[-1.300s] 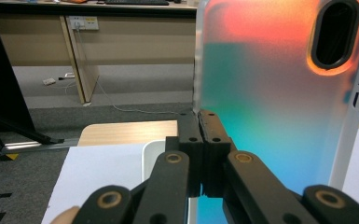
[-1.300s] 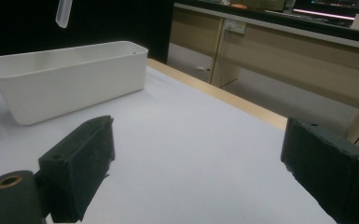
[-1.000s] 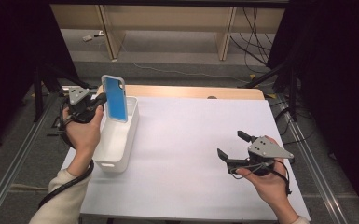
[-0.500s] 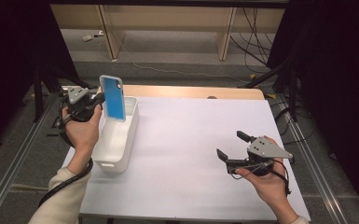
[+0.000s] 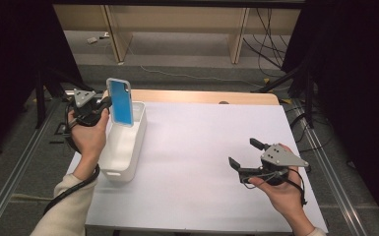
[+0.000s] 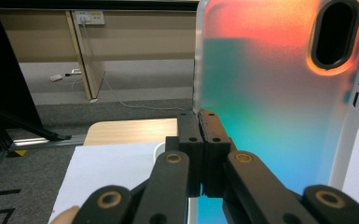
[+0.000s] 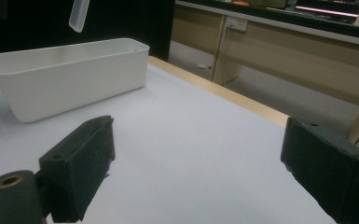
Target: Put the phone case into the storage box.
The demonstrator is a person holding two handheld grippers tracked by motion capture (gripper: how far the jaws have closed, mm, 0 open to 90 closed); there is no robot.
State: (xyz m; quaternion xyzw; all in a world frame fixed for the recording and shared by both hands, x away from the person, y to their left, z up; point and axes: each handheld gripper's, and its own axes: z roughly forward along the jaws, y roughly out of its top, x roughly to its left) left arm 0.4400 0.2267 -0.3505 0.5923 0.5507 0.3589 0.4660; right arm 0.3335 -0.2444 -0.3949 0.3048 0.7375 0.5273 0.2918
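My left gripper (image 5: 107,102) is shut on the edge of a phone case (image 5: 120,102), blue inside with a white rim, held upright above the far end of a white bin (image 5: 119,147). In the left gripper view the jaws meet at the frosted, orange-to-teal back of the phone case (image 6: 270,93), which has an oval camera cutout. My right gripper (image 5: 245,154) hovers open low over the white table cover at the right, with nothing between its jaws. The right gripper view looks across the sheet at the bin (image 7: 70,74) with a corner of the case (image 7: 78,15) above it.
A white sheet (image 5: 202,147) covers the table, with a wooden edge (image 5: 206,97) along the far side. Metal rails (image 5: 15,172) run along both sides of the table. Wooden furniture legs and loose cables lie on the floor beyond.
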